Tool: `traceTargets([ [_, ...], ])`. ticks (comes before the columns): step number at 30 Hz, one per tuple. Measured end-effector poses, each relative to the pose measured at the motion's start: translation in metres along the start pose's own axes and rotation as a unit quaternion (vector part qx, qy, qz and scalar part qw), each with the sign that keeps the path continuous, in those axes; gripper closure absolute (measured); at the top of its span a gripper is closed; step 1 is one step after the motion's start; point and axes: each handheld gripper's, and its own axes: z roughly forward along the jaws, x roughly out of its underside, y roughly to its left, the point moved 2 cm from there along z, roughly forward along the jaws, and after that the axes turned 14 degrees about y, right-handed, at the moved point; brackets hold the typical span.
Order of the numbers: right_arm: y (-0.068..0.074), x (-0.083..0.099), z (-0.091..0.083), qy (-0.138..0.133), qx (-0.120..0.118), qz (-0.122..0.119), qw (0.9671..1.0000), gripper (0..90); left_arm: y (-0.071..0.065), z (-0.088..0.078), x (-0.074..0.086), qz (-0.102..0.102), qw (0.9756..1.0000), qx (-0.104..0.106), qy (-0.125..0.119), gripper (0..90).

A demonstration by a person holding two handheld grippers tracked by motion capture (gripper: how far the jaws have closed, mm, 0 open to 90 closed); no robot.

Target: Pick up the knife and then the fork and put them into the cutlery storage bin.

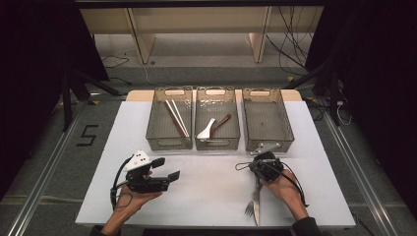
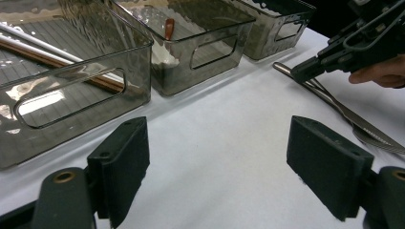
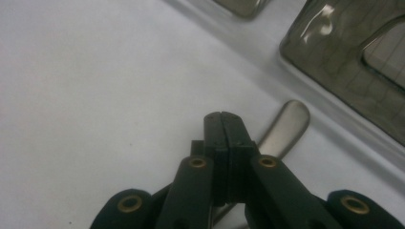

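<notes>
the fork (image 1: pixel 251 209) and knife (image 1: pixel 257 196) lie at 5 o'clock on the table (image 1: pixel 206 196), under the right gripper (image 3: pixel 223 125), whose jaws are together over the handles. left gripper (image 2: pixel 217 167) gapes. thin, stiff, slippery steel: pinch mid-handle.

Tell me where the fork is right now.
High view: the fork lies near the table's front edge, right side, beside a knife under the right gripper.

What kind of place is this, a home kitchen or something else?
Probably a lab or recording studio, not a kitchen: black curtains flank the white table, loose cables lie on the floor, and three bins hold sorted cutlery.
</notes>
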Motion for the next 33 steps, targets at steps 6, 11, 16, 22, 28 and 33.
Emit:
traceTargets([
  [6, 0.001, 0.001, 0.003, 0.024, 0.008, -0.010, 0.9996, 90.0, 0.000, 0.000, 0.000, -0.001, 1.0000, 0.000, 0.000, 21.9],
  [11, 0.000, 0.003, 0.002, 0.037, 0.015, -0.009, 0.9992, 90.0, 0.000, 0.000, 0.000, 0.000, 1.0000, 0.001, 0.002, 21.9],
  [16, -0.002, 0.007, -0.001, 0.050, 0.018, -0.003, 0.9986, 90.0, 0.001, -0.001, 0.001, -0.002, 1.0000, -0.001, 0.002, 21.9],
  [22, -0.005, 0.016, -0.006, 0.068, 0.022, 0.004, 0.9974, 90.0, 0.001, -0.001, 0.002, -0.003, 1.0000, -0.003, 0.003, 21.9],
  [28, -0.010, 0.027, -0.012, 0.087, 0.019, 0.016, 0.9959, 90.0, -0.001, -0.001, 0.002, 0.001, 1.0000, -0.005, 0.005, 21.9],
  [33, -0.012, 0.037, -0.018, 0.103, 0.017, 0.022, 0.9943, 90.0, 0.000, -0.003, 0.004, 0.000, 1.0000, -0.007, 0.004, 21.9],
])
